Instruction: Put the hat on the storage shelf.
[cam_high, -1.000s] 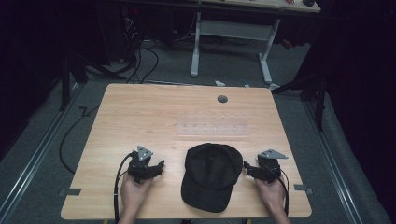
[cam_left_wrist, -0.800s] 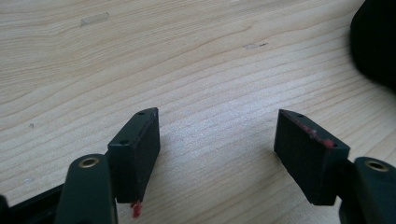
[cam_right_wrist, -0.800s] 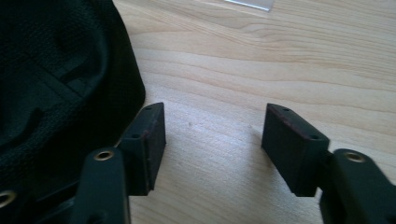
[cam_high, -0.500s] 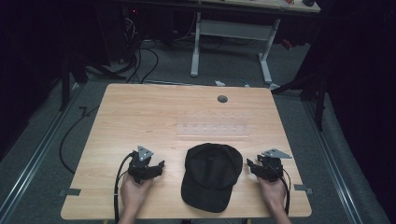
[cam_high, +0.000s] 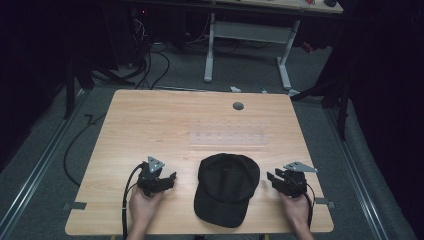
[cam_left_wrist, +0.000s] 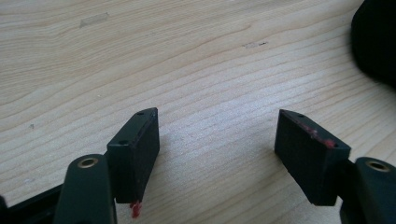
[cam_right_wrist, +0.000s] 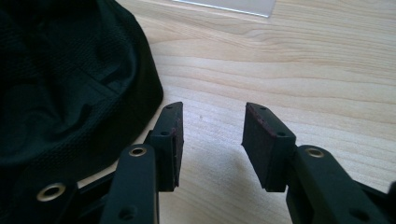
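High view: black cap is lying on the surface between both grippers. Left gripper is being held open, empty; right gripper has just been closing on nothing, so the fabric could get missed.

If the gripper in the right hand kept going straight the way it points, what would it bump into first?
Probably nothing soon. The right gripper has only bare table between and ahead of its open jaws, which have just been closing. The black cap lies just beside its left jaw, seemingly off that line. Farther ahead lies a clear plastic sheet.
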